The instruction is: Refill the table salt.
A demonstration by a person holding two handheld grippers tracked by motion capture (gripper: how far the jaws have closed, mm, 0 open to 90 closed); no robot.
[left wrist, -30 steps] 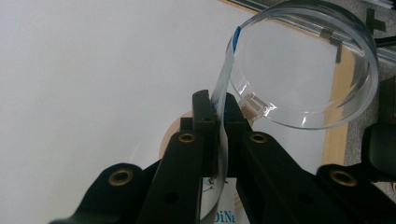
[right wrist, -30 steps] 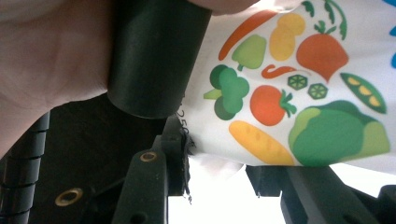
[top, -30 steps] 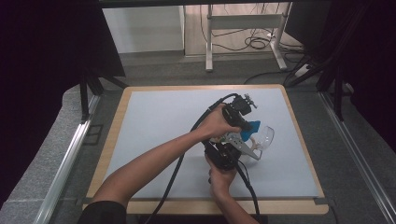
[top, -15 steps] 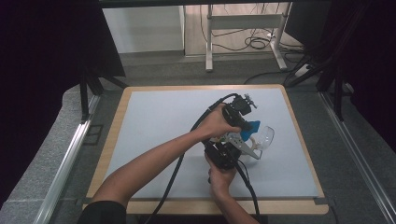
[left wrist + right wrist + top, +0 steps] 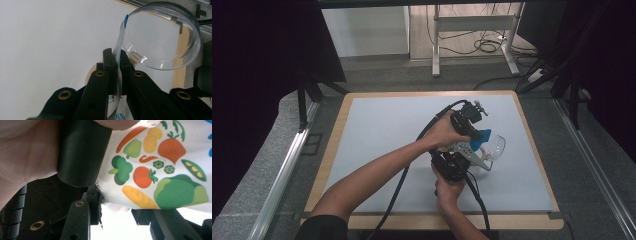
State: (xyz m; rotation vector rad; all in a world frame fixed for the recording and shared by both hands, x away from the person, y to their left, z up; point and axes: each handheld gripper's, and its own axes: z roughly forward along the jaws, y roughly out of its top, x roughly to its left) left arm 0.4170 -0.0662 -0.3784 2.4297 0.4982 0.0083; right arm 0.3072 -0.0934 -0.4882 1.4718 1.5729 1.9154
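Pale tabletop (image 5: 377, 130) with both of the person's forearms reaching in from the near edge, the two grippers meeting right of centre. The left gripper (image 5: 117, 60), the farther one, has its fingers clenched on the thin edge of a printed packet (image 5: 162, 170), a white sachet bearing vegetable pictures and a blue corner, which it holds on edge above the mat. The right gripper (image 5: 457, 162) sits just below and nearer; its fingers stand partly apart close under the packet's lower edge, and whether they press on anything cannot be told. A clear round cup (image 5: 162, 37) lies tilted on the mat just beyond the packet. The step in hand appears to be opening the packet beside the cup. Good practice: keep the left pinch firm and close to the seam, let the right fingers seize the opposite side near the ragged edge, pull apart slowly, and hold the mouth towards the cup so the contents do not scatter.
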